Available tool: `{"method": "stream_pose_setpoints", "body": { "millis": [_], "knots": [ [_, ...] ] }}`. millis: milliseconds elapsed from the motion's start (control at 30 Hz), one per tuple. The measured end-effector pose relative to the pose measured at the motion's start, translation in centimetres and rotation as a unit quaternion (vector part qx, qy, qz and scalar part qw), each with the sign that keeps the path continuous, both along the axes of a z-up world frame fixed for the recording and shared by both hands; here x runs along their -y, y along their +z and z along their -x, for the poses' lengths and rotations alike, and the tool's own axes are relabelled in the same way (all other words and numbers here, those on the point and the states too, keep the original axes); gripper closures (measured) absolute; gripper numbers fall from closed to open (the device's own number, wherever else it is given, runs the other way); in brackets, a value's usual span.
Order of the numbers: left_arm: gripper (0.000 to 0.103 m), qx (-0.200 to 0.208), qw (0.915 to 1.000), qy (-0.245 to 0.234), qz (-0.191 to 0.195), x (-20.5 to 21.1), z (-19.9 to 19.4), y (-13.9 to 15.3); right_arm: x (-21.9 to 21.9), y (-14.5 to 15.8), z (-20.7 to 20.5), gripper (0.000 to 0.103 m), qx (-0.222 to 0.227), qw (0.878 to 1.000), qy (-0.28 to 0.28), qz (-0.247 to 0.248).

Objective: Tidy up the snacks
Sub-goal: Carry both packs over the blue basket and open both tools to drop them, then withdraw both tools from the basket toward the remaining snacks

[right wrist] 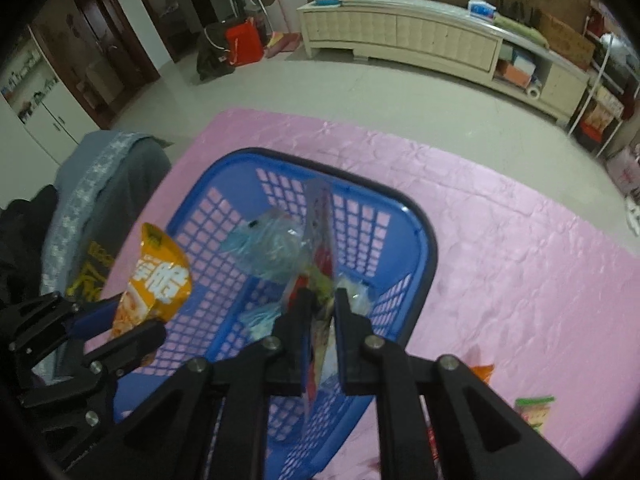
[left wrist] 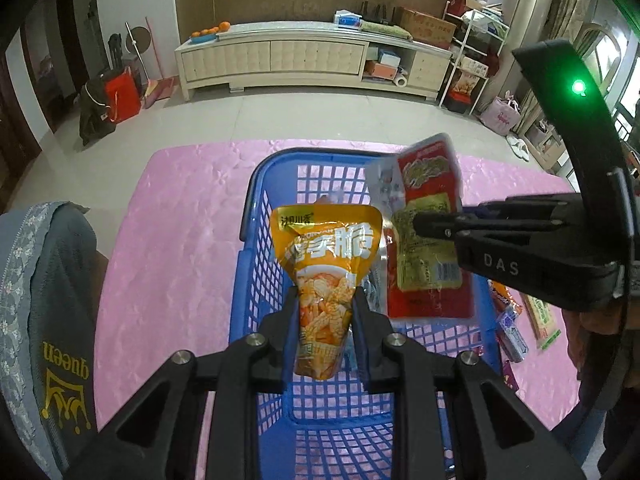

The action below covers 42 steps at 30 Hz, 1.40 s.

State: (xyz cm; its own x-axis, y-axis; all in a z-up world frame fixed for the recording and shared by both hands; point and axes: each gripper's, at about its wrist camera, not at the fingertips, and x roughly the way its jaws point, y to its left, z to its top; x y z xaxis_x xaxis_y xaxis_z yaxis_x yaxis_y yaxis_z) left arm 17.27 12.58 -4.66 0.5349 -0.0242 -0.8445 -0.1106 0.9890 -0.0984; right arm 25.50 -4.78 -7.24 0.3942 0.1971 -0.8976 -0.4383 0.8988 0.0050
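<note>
Left wrist view: blue basket [left wrist: 256, 240] sits on a pink cloth [left wrist: 180, 220], handle [left wrist: 320, 151] folded along its far rim. Right of the basket, loose snack packs [left wrist: 510, 320] lie on the cloth. Left of the basket, a grey garment [left wrist: 52, 300] with gold "queen" print hangs at the table edge. Beyond the basket, tiled floor, then a cream cabinet [left wrist: 280, 58] with oranges [left wrist: 210, 31] on top. Left gripper [left wrist: 326, 304] points steeply down over the basket, clamped on an orange pouch [left wrist: 326, 276] that stands up between the fingers. Right gripper [left wrist: 418, 224] reaches in from the right over the basket, a red pack [left wrist: 430, 216] at its tip, upright and blurred.

Right wrist view: basket [right wrist: 424, 248] straight below, a clear bag [right wrist: 276, 248] and small wrapped items inside it. More packs [right wrist: 534, 410] lie on the cloth [right wrist: 500, 260] right of the basket; garment [right wrist: 100, 200] left of it. Right gripper [right wrist: 322, 300] points steeply down into the basket, fingers slightly apart, red pack [right wrist: 320, 224] edge-on between them; can't tell if the pads touch it. Left gripper [right wrist: 156, 324] sits at the basket's left rim, pinching the orange pouch [right wrist: 160, 280], which juts upward.
</note>
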Motion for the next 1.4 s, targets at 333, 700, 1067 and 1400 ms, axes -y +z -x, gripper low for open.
{"method": "stream_pose_setpoints", "body": {
  "millis": [333, 700, 1067, 1400],
  "knots": [
    [0.081, 0.004, 1.0000, -0.001, -0.008, 0.1, 0.7, 0.9, 0.2, 2.2, 2.1, 0.001, 0.068, 0.998, 0.003, 0.016],
    [0.080, 0.005, 1.0000, -0.007, -0.003, 0.0, 1.0, 0.4, 2.8, 2.0, 3.5, 0.000, 0.059, 0.998, -0.032, 0.013],
    [0.055, 0.031, 0.9995, 0.002, -0.009, -1.5, 0.2, -0.1, 3.6, 1.2, 3.5, 0.000, 0.047, 0.998, -0.041, -0.013],
    [0.036, 0.039, 0.9991, -0.012, -0.005, -1.0, 1.9, 0.8, 4.6, 1.5, 4.3, 0.000, 0.036, 0.997, -0.057, -0.028]
  ]
}}
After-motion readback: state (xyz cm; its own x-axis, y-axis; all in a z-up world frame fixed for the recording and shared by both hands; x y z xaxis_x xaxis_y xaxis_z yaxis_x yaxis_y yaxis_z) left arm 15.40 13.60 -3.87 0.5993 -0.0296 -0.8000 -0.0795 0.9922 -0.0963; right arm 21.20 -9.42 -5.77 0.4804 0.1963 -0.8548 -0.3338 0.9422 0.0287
